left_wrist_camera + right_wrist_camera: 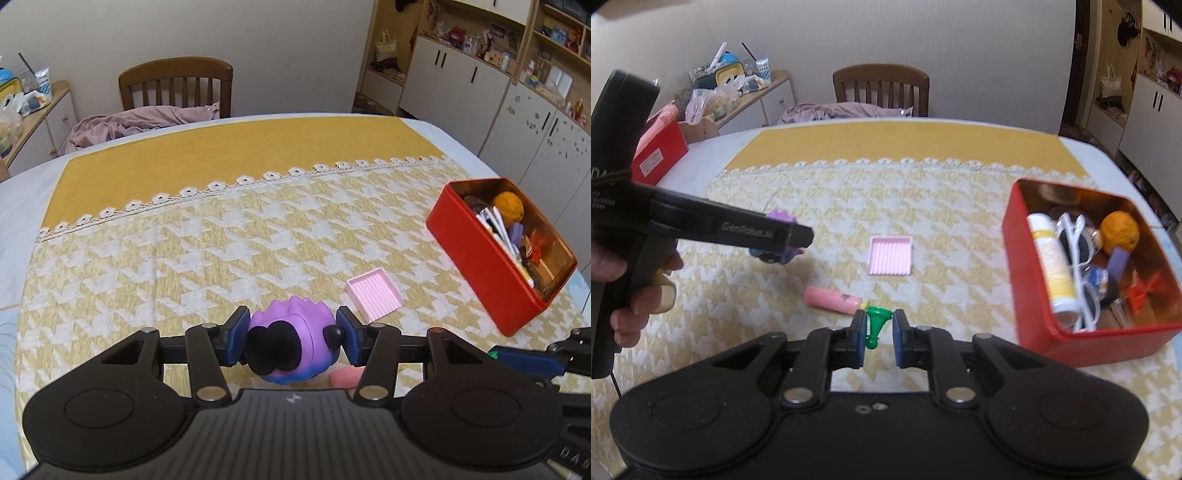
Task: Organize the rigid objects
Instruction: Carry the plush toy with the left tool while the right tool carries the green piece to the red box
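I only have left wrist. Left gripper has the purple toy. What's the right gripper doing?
Observer: The right gripper holds a small green funnel-shaped piece between its pads.
Operator: That pink blob under my gripper?
Observer: A pink tube lying flat on the tablecloth, short of the pink tray.
Operator: What's the white stuff in the red box?
Observer: In the red box: a white bottle and white-framed sunglasses.

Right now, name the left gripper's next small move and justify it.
Probably carry the purple toy rightward toward the red box. The left gripper already clamps it above the cloth, and the open box holds other sorted items.
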A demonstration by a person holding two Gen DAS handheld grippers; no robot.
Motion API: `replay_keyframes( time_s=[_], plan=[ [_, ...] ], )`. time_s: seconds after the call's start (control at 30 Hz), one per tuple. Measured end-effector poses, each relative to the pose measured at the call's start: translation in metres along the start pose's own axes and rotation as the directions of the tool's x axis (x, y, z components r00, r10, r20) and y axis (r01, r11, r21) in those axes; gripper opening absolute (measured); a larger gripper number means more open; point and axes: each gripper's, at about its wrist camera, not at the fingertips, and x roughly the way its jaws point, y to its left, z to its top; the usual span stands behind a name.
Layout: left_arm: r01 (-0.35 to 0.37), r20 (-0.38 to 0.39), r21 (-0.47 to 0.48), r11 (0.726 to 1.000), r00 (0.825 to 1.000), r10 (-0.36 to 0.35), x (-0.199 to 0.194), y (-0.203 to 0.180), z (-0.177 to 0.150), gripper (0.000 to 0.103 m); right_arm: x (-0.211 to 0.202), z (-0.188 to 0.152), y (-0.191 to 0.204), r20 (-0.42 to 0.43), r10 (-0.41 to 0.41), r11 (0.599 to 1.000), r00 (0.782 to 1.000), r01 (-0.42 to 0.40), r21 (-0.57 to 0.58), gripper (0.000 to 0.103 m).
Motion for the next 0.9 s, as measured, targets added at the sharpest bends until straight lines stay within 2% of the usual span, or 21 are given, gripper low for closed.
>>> replay_keyframes(
  time_s=[0.33, 0.9],
  plan=[
    [0.019, 0.039, -0.001, 1.0, 0.999, -0.019, -0.031, -0.027, 0.006, 0.051, -0.032, 0.008, -0.035, 0.044, -0.024, 0.999, 0.999, 0.023, 0.033, 0.014],
    [0.096, 0.07, 0.069, 0.993, 0.992, -0.101, -0.043, -0.12, 0.024, 0.051, -0.064, 0.003, -0.127, 0.097, -0.061, 0.992, 0.993, 0.05, 0.114, 0.014]
  ],
)
